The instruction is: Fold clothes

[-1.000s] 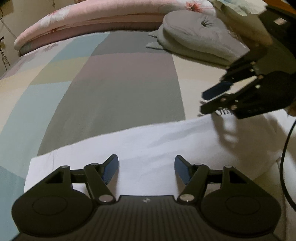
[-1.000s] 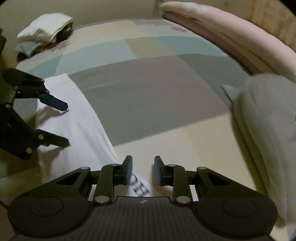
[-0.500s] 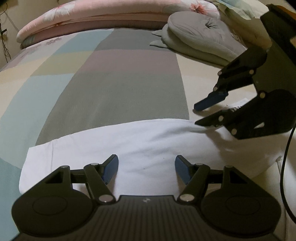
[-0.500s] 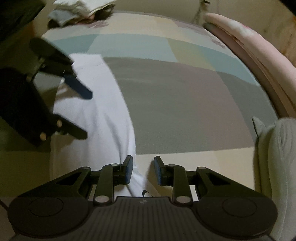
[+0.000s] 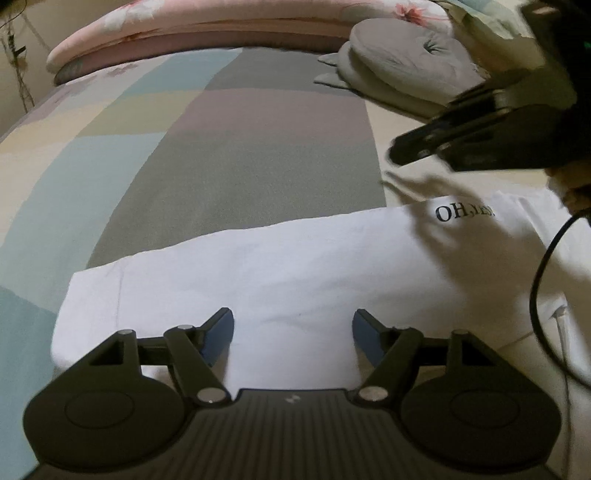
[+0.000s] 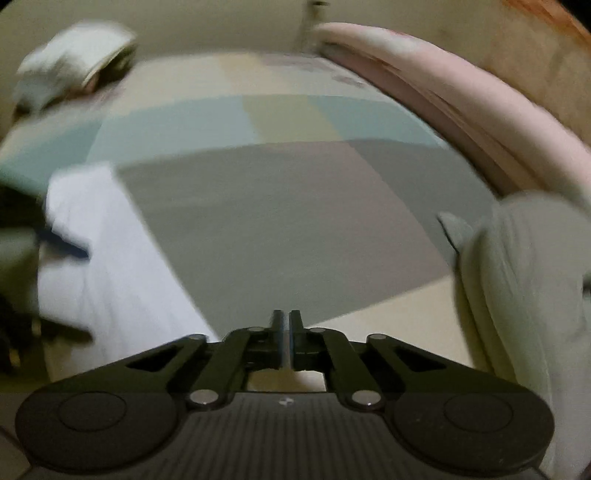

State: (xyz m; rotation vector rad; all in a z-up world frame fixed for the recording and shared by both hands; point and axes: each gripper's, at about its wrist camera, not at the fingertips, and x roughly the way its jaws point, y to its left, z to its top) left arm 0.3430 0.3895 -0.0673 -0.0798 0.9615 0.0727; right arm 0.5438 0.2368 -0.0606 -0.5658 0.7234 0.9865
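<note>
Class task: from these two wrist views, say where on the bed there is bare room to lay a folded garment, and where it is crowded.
Free: the grey and pastel patchwork bedspread, between the white shirt and the pink bolster. Crowded: the right side, with the grey cushion, and the far corner holding a pile of clothes. The near edge is taken by the shirt, with the left gripper over it.

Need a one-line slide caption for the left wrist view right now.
Open left gripper over the folded white shirt on a patchwork bedspread; right gripper shut above.

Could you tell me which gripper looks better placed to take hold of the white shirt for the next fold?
Probably left: the left gripper is open, straddling the white shirt. The right gripper is shut, off the shirt, over the bedspread.
</note>
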